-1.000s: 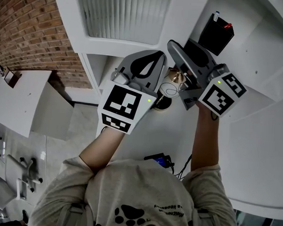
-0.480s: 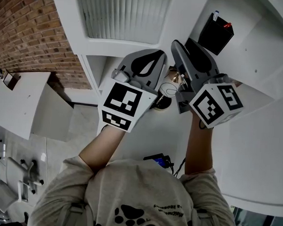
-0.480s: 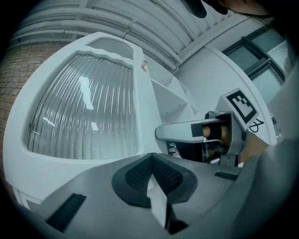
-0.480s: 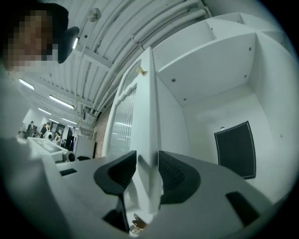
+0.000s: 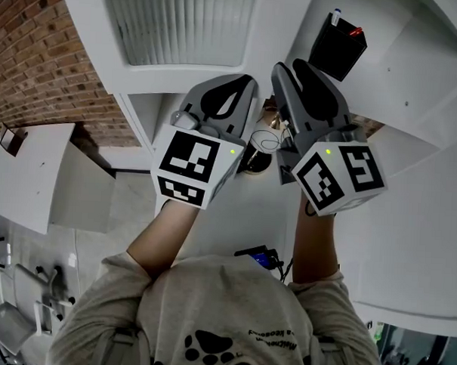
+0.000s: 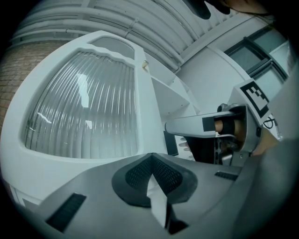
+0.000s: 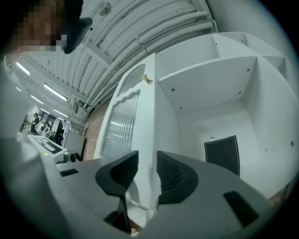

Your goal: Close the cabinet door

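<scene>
Now the cabinet door (image 7: pixel 140 116) is left open, at the left. Its edge is set between the jaws of the right gripper (image 7: pixel 147 161), apart but just closing. The left gripper (image 6: pixel 150 161) is shut, empty. A push to the right is needed next.

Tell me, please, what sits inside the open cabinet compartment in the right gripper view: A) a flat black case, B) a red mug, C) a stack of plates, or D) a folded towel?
A: a flat black case stands upright against the back wall of the white cabinet compartment, and nothing else shows in there.
</scene>
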### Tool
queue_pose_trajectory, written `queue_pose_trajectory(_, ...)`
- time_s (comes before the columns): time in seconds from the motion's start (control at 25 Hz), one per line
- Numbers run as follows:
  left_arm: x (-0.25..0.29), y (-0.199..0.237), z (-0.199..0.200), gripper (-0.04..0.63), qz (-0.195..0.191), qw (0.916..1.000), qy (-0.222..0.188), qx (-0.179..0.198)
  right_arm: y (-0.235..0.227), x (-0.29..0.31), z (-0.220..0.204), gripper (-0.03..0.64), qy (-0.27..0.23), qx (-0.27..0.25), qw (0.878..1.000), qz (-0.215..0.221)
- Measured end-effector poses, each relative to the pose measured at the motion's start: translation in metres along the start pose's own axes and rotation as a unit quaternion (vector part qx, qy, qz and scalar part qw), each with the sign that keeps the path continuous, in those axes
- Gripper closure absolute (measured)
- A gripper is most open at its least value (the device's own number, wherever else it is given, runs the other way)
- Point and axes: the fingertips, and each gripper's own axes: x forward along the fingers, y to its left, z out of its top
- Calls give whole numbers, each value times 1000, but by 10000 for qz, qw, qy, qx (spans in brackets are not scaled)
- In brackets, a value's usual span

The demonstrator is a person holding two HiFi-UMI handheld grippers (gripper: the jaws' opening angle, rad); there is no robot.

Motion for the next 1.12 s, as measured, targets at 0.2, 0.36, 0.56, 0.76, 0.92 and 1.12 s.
queue_pose_trajectory(0.2,0,1,-1,588,15,10000,-43,-66,8,-12,7,563,-96,-472,9984,-302)
queue_pose_trajectory(0.36,-1,0,0,588,5,9999,-76,-96,25,-29,14,588,-153,-756,9962,-397)
queue_pose_trajectory(0.56,-2,1,-1,588,77,9997,-192,-94,48,-48,7,598,-113,-837,9956,-408)
queue_pose_trajectory(0.76,-2,0,-2,588,163,9996,-223,-12,65,-62,-10,598,10,-718,9968,-341)
queue_pose_trajectory(0.92,-4,-2,-3,588,144,9997,-190,-21,74,-73,-18,598,75,-757,9963,-394)
queue_pose_trajectory(1.12,-12,-12,-2,588,-90,9996,-264,-89,82,-87,-20,598,104,-756,9960,-469)
